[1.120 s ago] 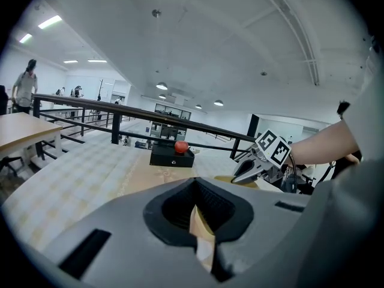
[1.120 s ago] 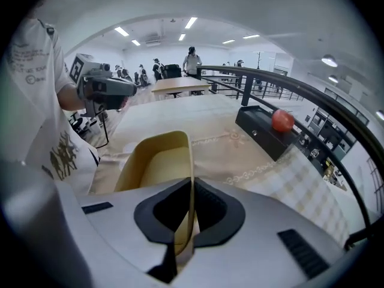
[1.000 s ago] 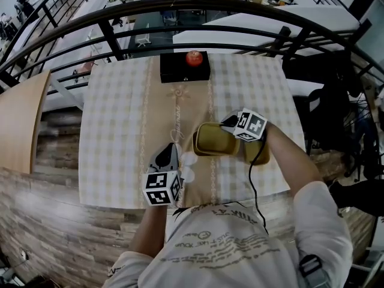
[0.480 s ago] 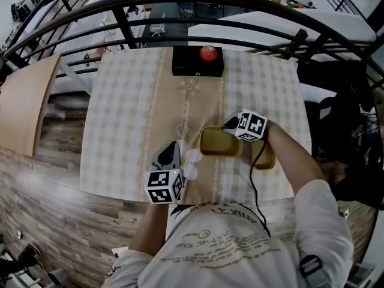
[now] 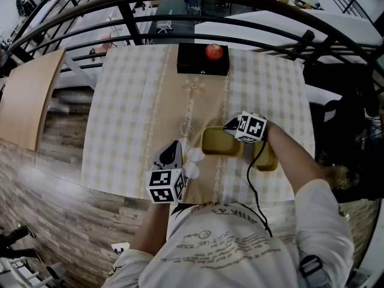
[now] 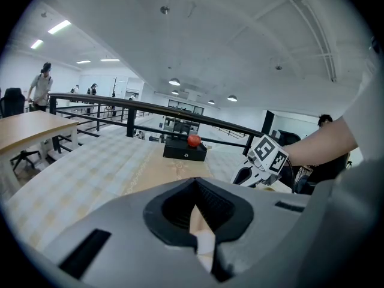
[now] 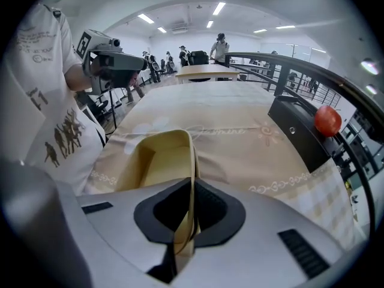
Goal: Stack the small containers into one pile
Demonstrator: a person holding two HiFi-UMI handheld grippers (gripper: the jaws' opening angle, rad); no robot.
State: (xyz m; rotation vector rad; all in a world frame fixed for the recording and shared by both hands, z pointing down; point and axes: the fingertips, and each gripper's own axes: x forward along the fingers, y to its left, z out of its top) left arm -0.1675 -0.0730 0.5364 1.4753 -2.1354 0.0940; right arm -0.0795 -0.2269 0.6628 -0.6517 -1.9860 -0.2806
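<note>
At a table (image 5: 126,101) under a checked cloth with a beige runner, a person works a hand-held gripper in each hand. A black box (image 5: 203,60) stands at the far edge, well ahead of both grippers, with a red ball (image 5: 214,51) on its lid.

The right gripper (image 5: 229,125) has its jaws pinched on the side wall of a yellow container (image 5: 219,141). In the right gripper view that wall runs thin and upright between the dark pads (image 7: 210,212), and the open tub stretches away in front of the jaws and to their left. A second yellow container (image 5: 267,158) sits on the cloth just behind this gripper, partly under the person's forearm and touching or very nearly touching the first.

The left gripper (image 5: 175,146) is beside the first container on the near-left, close to the table's front edge. Its jaws are pressed together on a thin white piece (image 6: 206,245), too little of which shows to say what it is. Small white shapes (image 5: 193,157) lie just beside this gripper, toward the yellow container.
</note>
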